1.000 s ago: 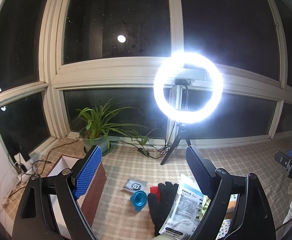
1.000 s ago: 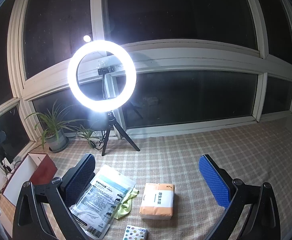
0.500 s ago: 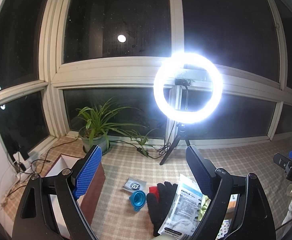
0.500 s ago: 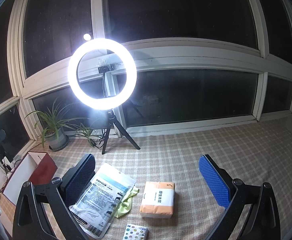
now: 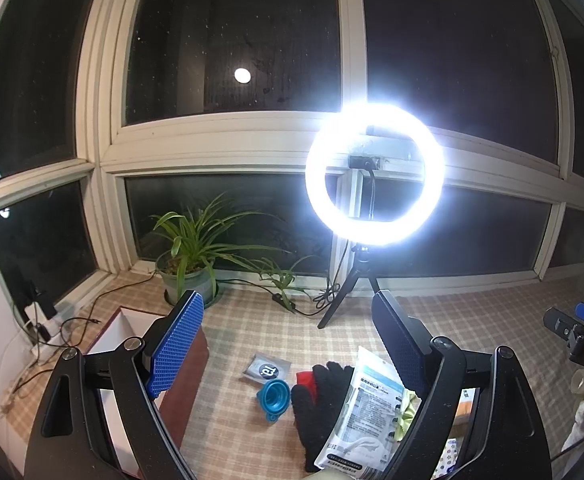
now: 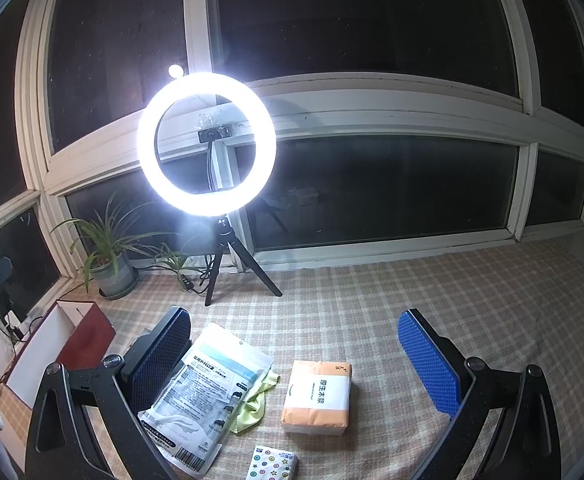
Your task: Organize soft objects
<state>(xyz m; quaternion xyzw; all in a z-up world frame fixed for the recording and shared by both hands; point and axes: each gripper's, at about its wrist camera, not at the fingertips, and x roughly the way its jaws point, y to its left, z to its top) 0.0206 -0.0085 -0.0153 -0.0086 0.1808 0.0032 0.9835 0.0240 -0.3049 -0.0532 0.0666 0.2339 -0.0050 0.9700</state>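
Soft items sit in a loose cluster on the checked-cloth surface (image 6: 372, 312): black glove (image 5: 316, 404) lying flat with a red piece (image 5: 306, 378) under its fingers, white mask pouch (image 6: 208, 388) overlapping the glove's edge, yellow-green cloth (image 6: 252, 402) crumpled and partly tucked under the pouch, orange-white tissue pack (image 6: 318, 396) just beside the cloth, small patterned tissue pack (image 6: 272, 464) near the bottom edge. Also in the pile: blue collapsible funnel (image 5: 273, 394) touching the glove, grey sachet (image 5: 266, 368) just behind it. Open red-sided box (image 5: 132, 360) at left, white inside, partly hidden by the left gripper (image 5: 288, 344). Left gripper jaws wide open, holding nothing, above the glove/funnel area. Right gripper (image 6: 292, 344) jaws wide open, empty, straddling pouch and tissue pack from above. Behind: lit ring light (image 6: 206, 144) on tripod, potted plant (image 5: 190, 260), cables by the window.
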